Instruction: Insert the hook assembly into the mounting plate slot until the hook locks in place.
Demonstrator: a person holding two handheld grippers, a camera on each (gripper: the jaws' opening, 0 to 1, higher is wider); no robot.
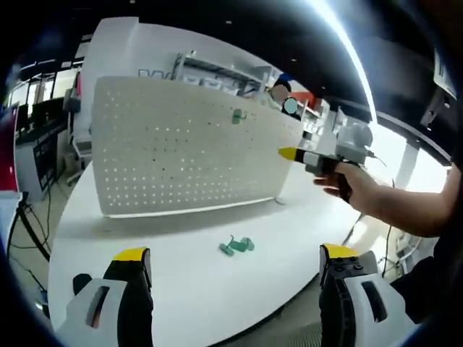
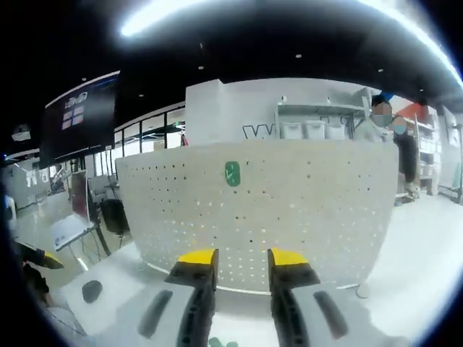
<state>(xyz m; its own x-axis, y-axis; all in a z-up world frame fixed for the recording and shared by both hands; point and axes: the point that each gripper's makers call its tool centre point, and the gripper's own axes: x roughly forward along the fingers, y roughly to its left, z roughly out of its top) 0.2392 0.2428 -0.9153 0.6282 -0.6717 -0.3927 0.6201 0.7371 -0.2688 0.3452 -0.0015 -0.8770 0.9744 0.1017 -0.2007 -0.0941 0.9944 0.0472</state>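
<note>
A white pegboard mounting plate [image 1: 181,152] stands upright on a round white table [image 1: 188,289]. One green hook [image 1: 237,116] hangs high on the plate. A second green hook assembly [image 1: 237,246] lies loose on the table in front of it. My left gripper [image 1: 235,256] is wide open, low over the table's near side, with the loose hook between and beyond its jaws. My right gripper [image 1: 289,154], held by a hand, hovers at the plate's right edge. In the right gripper view it [image 2: 242,258] faces the plate [image 2: 289,210] and the hung hook [image 2: 232,173], jaws narrowly apart and holding nothing.
A small black mark [image 1: 81,282] sits on the table by my left jaw. The table's edge curves close at the lower right. Shelving [image 2: 318,123] and a dark screen [image 2: 79,123] stand behind the plate. My left gripper's yellow tip [image 2: 36,256] shows at the far left.
</note>
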